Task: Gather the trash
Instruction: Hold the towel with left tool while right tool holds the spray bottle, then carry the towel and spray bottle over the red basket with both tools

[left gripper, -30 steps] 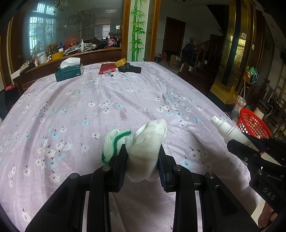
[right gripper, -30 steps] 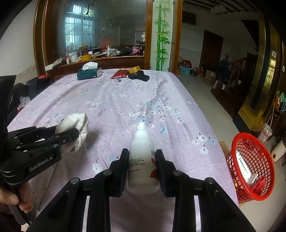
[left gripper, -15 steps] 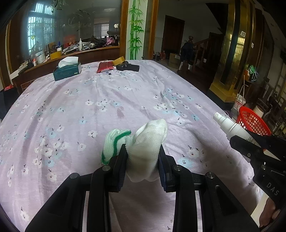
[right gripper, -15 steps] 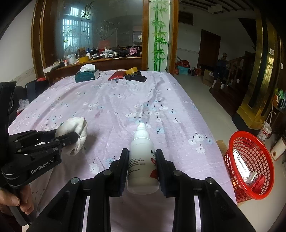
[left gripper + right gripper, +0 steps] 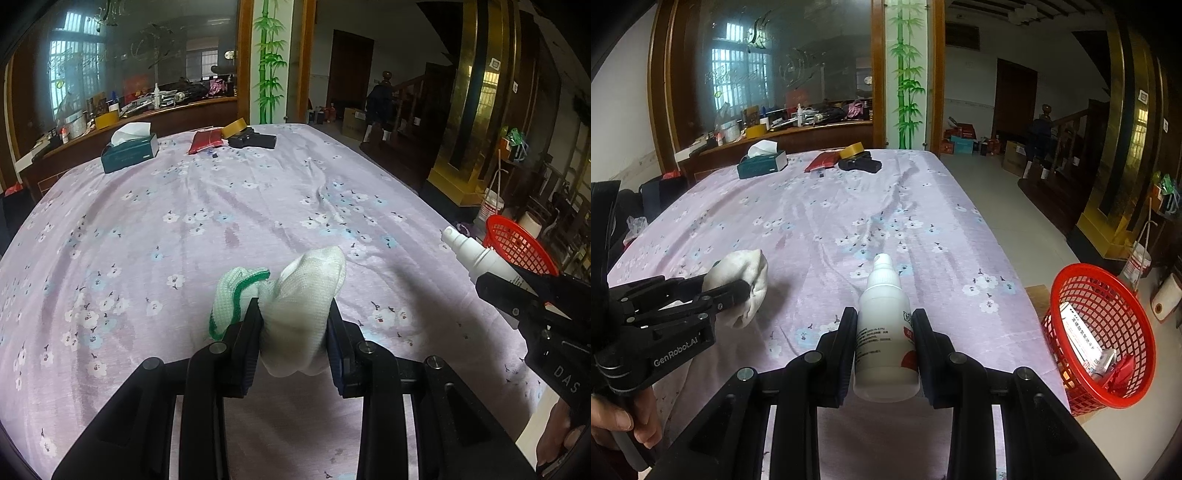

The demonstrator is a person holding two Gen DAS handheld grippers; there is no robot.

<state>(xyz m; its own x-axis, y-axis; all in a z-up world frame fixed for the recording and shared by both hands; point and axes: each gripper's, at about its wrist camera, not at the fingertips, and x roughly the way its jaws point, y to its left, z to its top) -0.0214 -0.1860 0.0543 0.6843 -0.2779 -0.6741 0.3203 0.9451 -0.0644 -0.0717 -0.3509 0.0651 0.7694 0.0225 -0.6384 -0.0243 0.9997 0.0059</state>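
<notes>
My left gripper (image 5: 293,314) is shut on a white knitted glove with a green cuff (image 5: 295,299), held above the purple flowered tablecloth (image 5: 221,229). It also shows in the right wrist view (image 5: 746,284). My right gripper (image 5: 884,325) is shut on a white spray bottle (image 5: 886,332), held upright over the table's near right part; the bottle also shows at the right in the left wrist view (image 5: 480,258). A red mesh basket (image 5: 1104,332) stands on the floor right of the table, with a box and small items inside.
At the table's far end lie a green tissue box (image 5: 129,153), a red pouch (image 5: 205,142), a yellow tape roll (image 5: 234,127) and a black object (image 5: 255,140). A cluttered wooden counter (image 5: 783,129) stands behind. A paper roll (image 5: 1165,299) lies beyond the basket.
Both grippers have drawn back and slightly up from the table, holding their items. The basket appears a little lower and nearer in the right wrist view.
</notes>
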